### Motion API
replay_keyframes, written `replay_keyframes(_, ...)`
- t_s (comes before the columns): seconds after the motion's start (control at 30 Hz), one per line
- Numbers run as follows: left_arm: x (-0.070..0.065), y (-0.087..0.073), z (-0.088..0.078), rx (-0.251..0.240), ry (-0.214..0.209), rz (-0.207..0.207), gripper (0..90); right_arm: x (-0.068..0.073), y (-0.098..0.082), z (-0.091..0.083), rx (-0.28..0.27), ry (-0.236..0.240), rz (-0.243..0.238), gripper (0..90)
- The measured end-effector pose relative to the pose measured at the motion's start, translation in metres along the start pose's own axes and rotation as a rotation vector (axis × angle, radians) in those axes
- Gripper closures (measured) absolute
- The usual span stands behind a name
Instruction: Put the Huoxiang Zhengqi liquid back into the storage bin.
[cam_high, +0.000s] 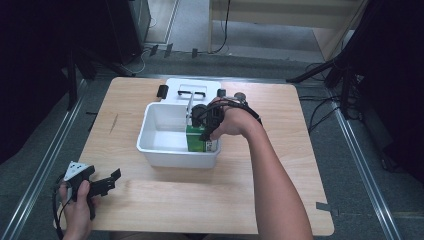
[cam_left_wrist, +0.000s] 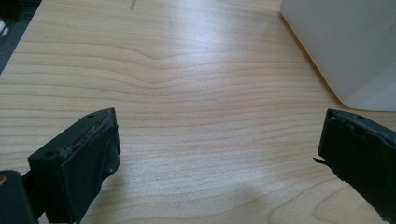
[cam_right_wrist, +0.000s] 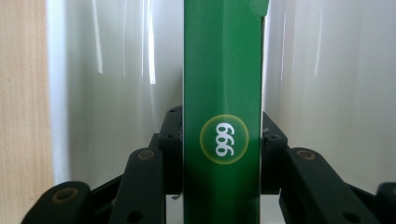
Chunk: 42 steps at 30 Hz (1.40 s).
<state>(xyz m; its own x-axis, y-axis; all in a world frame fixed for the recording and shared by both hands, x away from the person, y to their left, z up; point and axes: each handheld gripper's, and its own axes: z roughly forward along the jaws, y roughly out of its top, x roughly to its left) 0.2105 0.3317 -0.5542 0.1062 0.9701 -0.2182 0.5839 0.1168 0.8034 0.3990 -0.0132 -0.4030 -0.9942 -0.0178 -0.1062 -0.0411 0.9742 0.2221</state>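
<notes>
A green box (cam_high: 196, 139) with a "999" mark stands inside the white plastic bin (cam_high: 155, 148), against its right wall. My right gripper (cam_high: 204, 122) is shut on the green box (cam_right_wrist: 222, 84); in the right gripper view both black jaws press its sides, with the bin's white floor (cam_right_wrist: 116, 93) behind. My left gripper (cam_high: 107, 181) rests near the table's front left corner, held by a hand. Its jaws stand wide apart over bare wood, with nothing between the fingertips (cam_left_wrist: 219, 140). A corner of the white bin (cam_left_wrist: 345, 51) shows at the upper right of the left gripper view.
A white lid (cam_high: 192, 90) with a black handle lies behind the bin. A small black object (cam_high: 162, 91) sits at its left. The wooden table (cam_high: 150, 195) has free room in front of the bin. Dark stands and cables surround the table.
</notes>
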Motion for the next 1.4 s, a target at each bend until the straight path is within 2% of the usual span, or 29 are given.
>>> replay_keyframes(0.23,0.000,0.000,0.000,-0.003,0.001,0.000,0.1,-0.001,0.002,0.003,-0.006,-0.001,-0.004,63.8)
replay_keyframes(0.37,0.000,0.000,0.000,-0.002,0.001,0.002,0.1,0.001,0.002,0.002,0.001,-0.005,0.011,62.9)
replay_keyframes(0.47,0.000,0.000,0.000,-0.002,0.001,0.002,0.1,0.000,0.000,0.002,-0.017,-0.005,0.006,60.8)
replay_keyframes(0.6,0.000,0.000,0.000,0.000,0.000,0.003,0.1,-0.002,-0.003,-0.001,-0.024,-0.003,0.048,54.9)
replay_keyframes(0.63,0.000,0.000,0.000,-0.001,0.000,0.002,0.1,-0.001,-0.004,-0.003,-0.014,-0.003,0.076,53.3)
replay_keyframes(0.7,0.000,0.000,0.000,-0.001,0.000,0.002,0.1,-0.001,-0.005,-0.005,-0.031,-0.002,0.071,49.5)
replay_keyframes(0.73,0.000,0.000,0.000,0.000,0.000,0.003,0.1,-0.001,-0.006,-0.006,-0.032,-0.001,0.088,45.2)
replay_keyframes(0.8,0.000,0.000,0.000,0.001,0.001,0.004,0.1,-0.001,-0.007,-0.008,-0.026,-0.008,0.117,42.0)
replay_keyframes(0.83,0.000,0.000,0.000,0.000,0.001,0.004,0.1,0.000,-0.006,-0.010,-0.019,-0.009,0.133,41.4)
replay_keyframes(0.97,0.000,0.000,0.000,0.001,0.004,0.004,0.1,-0.001,-0.008,-0.017,-0.040,-0.021,0.130,39.1)
replay_keyframes(1.13,-0.001,0.000,0.000,0.000,0.005,0.001,0.1,0.000,-0.013,-0.029,-0.053,-0.041,0.157,36.7)
replay_keyframes(1.4,-0.001,0.000,0.000,0.002,0.004,0.004,0.1,0.002,-0.022,-0.053,-0.120,-0.070,0.217,32.9)
